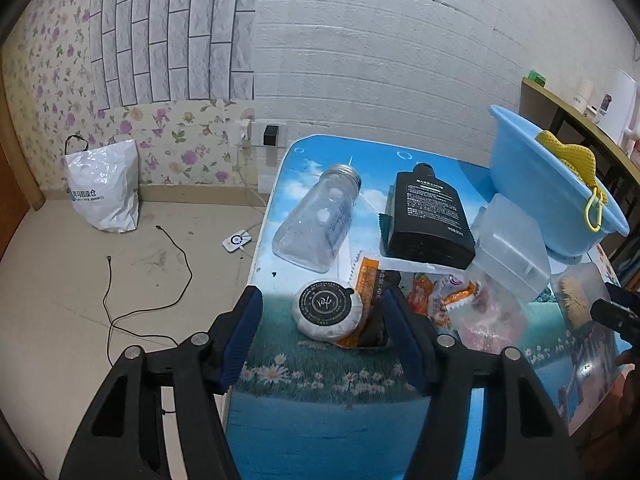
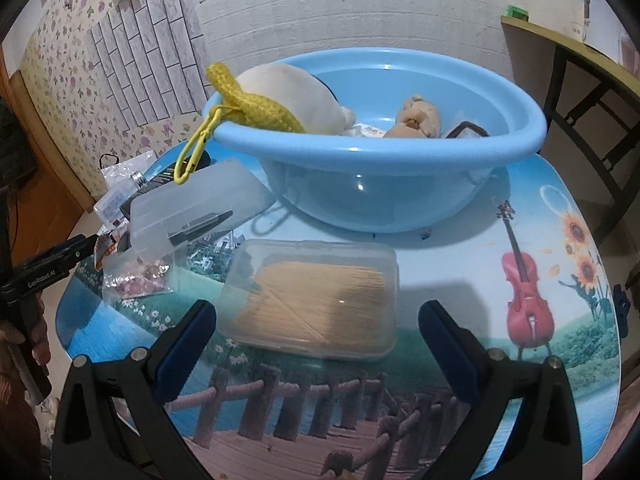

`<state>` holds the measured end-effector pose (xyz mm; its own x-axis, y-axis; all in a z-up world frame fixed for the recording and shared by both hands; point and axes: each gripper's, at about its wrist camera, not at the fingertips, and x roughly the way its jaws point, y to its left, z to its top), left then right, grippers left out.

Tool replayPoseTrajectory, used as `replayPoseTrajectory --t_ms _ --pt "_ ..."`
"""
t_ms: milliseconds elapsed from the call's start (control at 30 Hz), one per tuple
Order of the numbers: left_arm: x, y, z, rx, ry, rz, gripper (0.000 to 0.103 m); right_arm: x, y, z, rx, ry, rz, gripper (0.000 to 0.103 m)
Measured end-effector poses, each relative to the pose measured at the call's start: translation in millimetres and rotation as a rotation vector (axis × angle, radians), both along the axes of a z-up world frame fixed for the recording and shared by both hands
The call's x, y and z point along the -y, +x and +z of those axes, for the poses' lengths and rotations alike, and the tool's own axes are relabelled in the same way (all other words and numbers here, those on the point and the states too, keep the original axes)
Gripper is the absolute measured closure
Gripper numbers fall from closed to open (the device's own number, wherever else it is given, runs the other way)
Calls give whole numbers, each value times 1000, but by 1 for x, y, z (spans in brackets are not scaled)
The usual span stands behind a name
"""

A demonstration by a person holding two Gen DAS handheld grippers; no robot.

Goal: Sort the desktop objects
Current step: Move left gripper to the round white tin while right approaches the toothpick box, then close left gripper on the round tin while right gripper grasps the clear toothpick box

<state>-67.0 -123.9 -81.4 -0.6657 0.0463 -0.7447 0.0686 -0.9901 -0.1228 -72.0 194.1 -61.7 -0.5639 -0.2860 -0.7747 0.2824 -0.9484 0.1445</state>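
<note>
Here the left gripper (image 1: 320, 312) is held half open around the round soap (image 1: 327, 309), its pads not yet touching it. The soap should be centred before any squeeze. The right gripper (image 2: 316, 322) stands wide, empty, before the toothpick box (image 2: 314, 300); the basin (image 2: 376, 136) lies beyond.

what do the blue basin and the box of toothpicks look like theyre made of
Basin: likely smooth glossy plastic; even blue colour, rolled rim, bright glints on its wall.
Box: clear, slightly frosted plastic; the pale sticks show hazily through its lid, and its corners are rounded.
</note>
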Motion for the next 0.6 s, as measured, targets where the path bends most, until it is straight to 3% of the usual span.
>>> replayPoseTrajectory --t_ms 133,200,333,600 --pt "0 -3 -3 5 -3 -11 42 5 -1 0 -14 15 1 0" --pt "-2 -4 -6 11 -21 -13 57 7 -2 -1 -15 25 7 0" --pt "-8 -4 -7 3 -67 -28 66 11 -1 -7 -1 51 10 0" --pt "-10 3 -6 -15 -52 -28 66 17 -9 -15 13 77 -18 0"
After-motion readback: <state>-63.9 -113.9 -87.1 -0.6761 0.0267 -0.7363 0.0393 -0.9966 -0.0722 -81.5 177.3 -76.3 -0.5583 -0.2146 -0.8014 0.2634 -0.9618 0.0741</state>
